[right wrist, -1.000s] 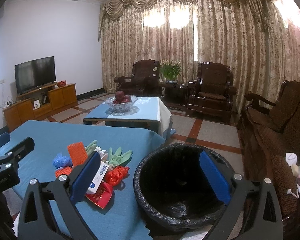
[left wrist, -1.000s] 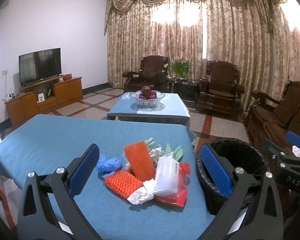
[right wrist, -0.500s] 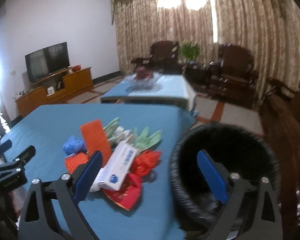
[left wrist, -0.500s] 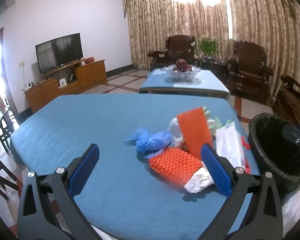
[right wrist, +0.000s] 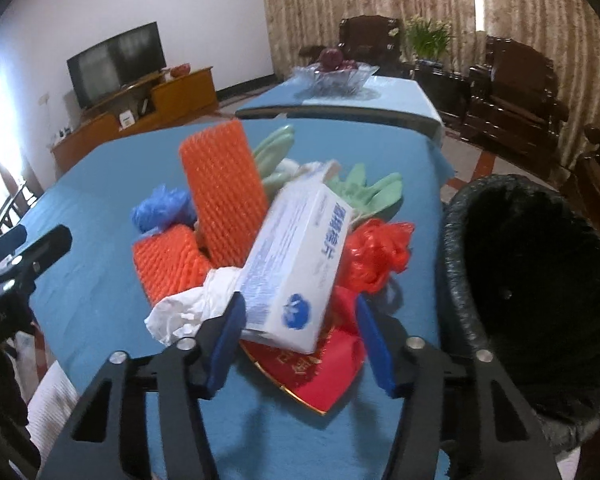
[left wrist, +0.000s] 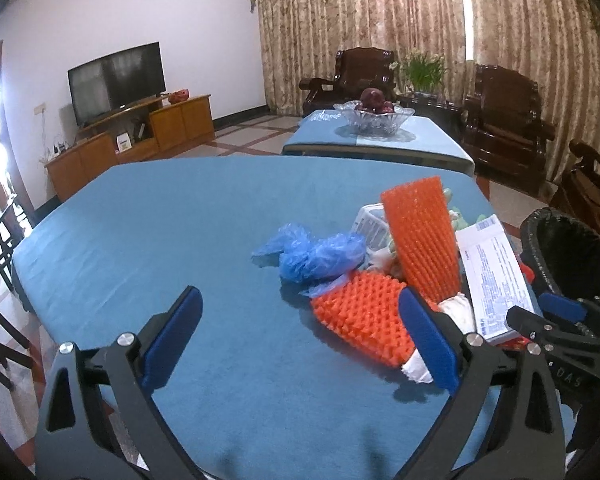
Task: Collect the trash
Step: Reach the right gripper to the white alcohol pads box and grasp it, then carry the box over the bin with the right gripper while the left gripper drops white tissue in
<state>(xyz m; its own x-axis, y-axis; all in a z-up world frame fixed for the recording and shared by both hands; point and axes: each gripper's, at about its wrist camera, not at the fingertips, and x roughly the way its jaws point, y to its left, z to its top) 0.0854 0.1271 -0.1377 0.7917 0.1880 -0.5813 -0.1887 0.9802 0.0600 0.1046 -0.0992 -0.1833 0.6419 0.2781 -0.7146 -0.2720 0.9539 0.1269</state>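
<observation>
TV (left wrist: pixel 116 76) dark on wooden cabinet (left wrist: pixel 140 140) | glass fruit bowl (left wrist: pixel 374 118) on low table (left wrist: pixel 380 146) | armchairs (left wrist: pixel 504 112) before curtains (left wrist: pixel 340 20) | potted plant (left wrist: pixel 424 70)

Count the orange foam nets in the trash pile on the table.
2. One orange foam net stands upright in the pile's middle; the other lies flat in front of it, beside the blue plastic bag. More may be buried underneath.

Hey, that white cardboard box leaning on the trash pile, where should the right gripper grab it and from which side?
Grip the white box at its near, lower end, across the narrow width, coming from the table's near edge. That end juts toward the right gripper, whose closing jaws already straddle it; the far end leans on the orange foam net.
</observation>
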